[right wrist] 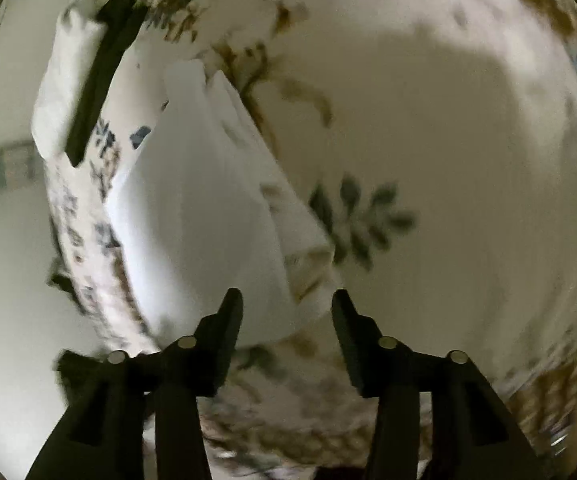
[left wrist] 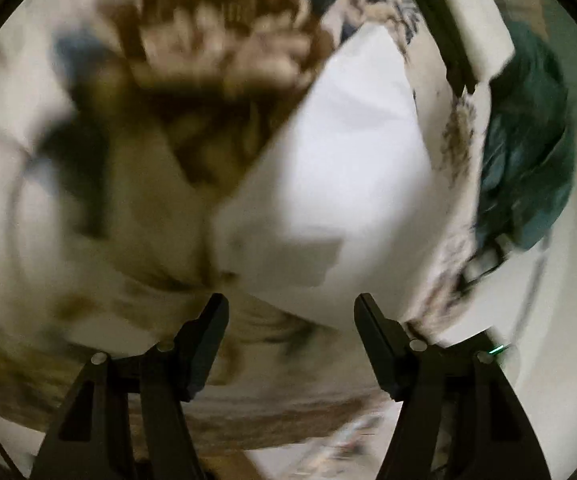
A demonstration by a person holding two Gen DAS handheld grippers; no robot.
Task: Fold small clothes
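- Left tongs (left wrist: 291,306) are hanging wide open in the left wrist view, nothing sitting between the two black fingers (left wrist: 208,332), which are hovering just above the cloth
- White garment (left wrist: 340,168) is lying beyond the fingertips on a patterned sheet (left wrist: 136,208) that is carrying brown and dark leaf prints; motion blur is smearing most of the picture
- A grey rectangle, perhaps a label, is showing on the near part of the garment, though blur is hiding what it is
- Dark green fabric (left wrist: 528,168) is bunching at the right, past the sheet's edge
- Right tongs (right wrist: 287,302) are likewise standing wide open in the right wrist view, gripping nothing, with the left finger (right wrist: 224,328) overlapping the garment's near edge; whether it is touching I cannot tell
- The white garment (right wrist: 192,208) is lying ahead and to the left in layered folds on the patterned sheet (right wrist: 448,160), close to the sheet's left edge
- A dark strap-like strip (right wrist: 96,84) is crossing the upper left
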